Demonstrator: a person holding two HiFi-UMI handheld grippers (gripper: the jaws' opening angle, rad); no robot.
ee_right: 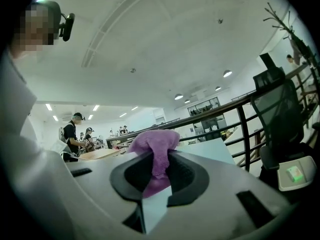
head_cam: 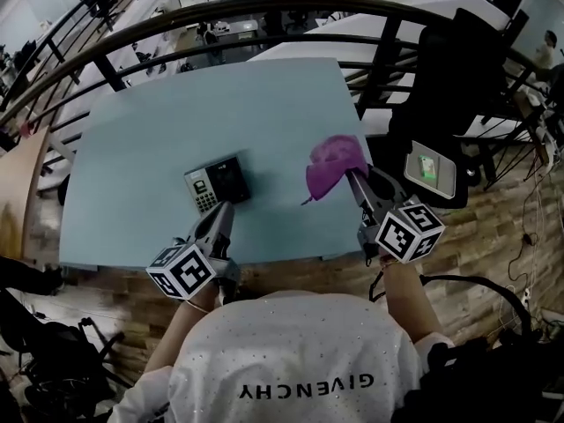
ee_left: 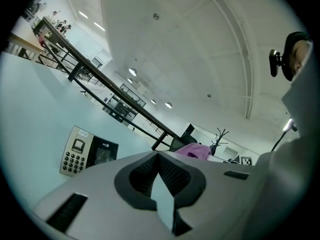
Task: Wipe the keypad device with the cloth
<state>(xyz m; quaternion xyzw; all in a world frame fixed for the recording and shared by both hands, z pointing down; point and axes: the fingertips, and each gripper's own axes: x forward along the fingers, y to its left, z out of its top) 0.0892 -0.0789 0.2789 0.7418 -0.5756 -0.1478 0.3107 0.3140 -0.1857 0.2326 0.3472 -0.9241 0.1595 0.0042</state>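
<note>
The keypad device (head_cam: 218, 184), grey with a dark panel, lies flat on the pale blue table (head_cam: 264, 113); in the left gripper view the device (ee_left: 86, 151) shows left of the jaws. My left gripper (head_cam: 224, 208) hovers just in front of it, jaws shut with nothing between them (ee_left: 156, 156). My right gripper (head_cam: 354, 181) is shut on a purple cloth (head_cam: 333, 163), held above the table's right part; the cloth (ee_right: 155, 156) bunches over the jaws in the right gripper view, and a bit of the cloth (ee_left: 192, 150) peeks past the left jaws.
A black railing (head_cam: 176, 25) runs behind the table. A black office chair (head_cam: 449, 77) with a grey tray (head_cam: 430, 169) on its seat stands to the right. Wooden floor (head_cam: 493, 227) lies beside the table's near edge. People stand far off (ee_right: 75, 131).
</note>
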